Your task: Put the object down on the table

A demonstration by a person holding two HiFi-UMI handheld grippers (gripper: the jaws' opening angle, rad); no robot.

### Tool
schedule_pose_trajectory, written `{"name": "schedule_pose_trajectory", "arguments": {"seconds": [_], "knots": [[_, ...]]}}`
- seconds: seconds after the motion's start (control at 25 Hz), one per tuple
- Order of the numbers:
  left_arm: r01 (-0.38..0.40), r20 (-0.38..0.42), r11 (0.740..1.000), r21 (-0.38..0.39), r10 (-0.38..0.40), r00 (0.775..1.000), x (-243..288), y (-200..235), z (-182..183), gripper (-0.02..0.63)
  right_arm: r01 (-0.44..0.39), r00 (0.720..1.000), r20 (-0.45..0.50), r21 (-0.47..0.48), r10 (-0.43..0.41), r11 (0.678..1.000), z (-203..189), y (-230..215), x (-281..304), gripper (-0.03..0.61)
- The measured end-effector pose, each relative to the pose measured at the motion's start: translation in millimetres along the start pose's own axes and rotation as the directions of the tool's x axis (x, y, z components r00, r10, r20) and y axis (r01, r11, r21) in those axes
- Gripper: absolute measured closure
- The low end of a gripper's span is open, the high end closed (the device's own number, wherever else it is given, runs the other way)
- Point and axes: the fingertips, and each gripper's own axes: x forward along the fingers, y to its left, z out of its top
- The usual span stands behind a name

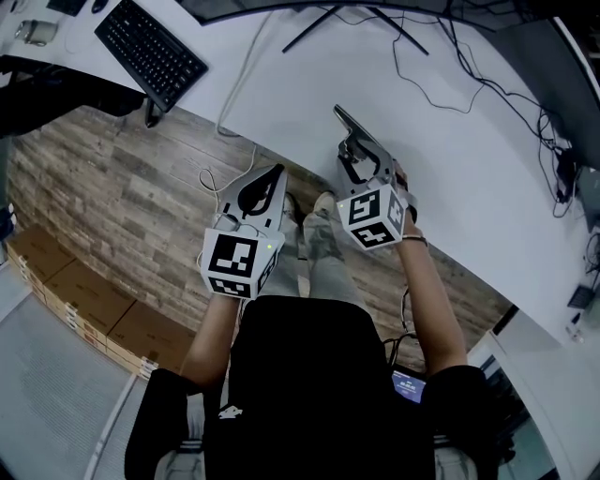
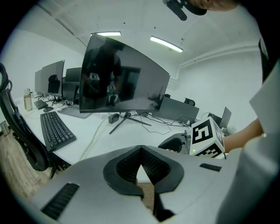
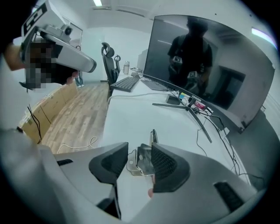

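A small shiny metal bracket (image 3: 139,161) lies on the white table (image 3: 131,118), seen in the right gripper view. My right gripper (image 3: 139,149) is open around it. The left pad (image 3: 113,162) stands clear of the bracket, and the right pad (image 3: 164,162) sits close beside it. In the head view the right gripper (image 1: 345,127) reaches over the near edge of the table (image 1: 309,94), hiding the bracket. My left gripper (image 1: 275,171) hangs over the wooden floor beside the table, shut with nothing in it; its jaw tips (image 2: 140,151) meet.
A black keyboard (image 1: 150,52) lies at the table's far left. A curved monitor (image 3: 205,61) on a splayed stand (image 1: 328,19) is at the back, with black cables (image 1: 450,66) trailing right. Cardboard boxes (image 1: 75,300) line the floor on the left. An office chair (image 3: 109,57) stands farther along.
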Motion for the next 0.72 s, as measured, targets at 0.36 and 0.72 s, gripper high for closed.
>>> {"name": "schedule_pose_trajectory", "arguments": {"seconds": [0.36,0.72], "knots": [[0.000,0.077,0.999,0.054,-0.004,0.997,-22,-12,43,0.601,0.038,0.992,0.111,0.170,-0.057,0.985,35,-18,-58,0.490],[-0.009,0.175,0.993,0.120,-0.013,0.985,-50,-25,98,0.601,0.122,0.954,0.229,0.288,-0.192,0.950,82,-53,-133,0.543]]}}
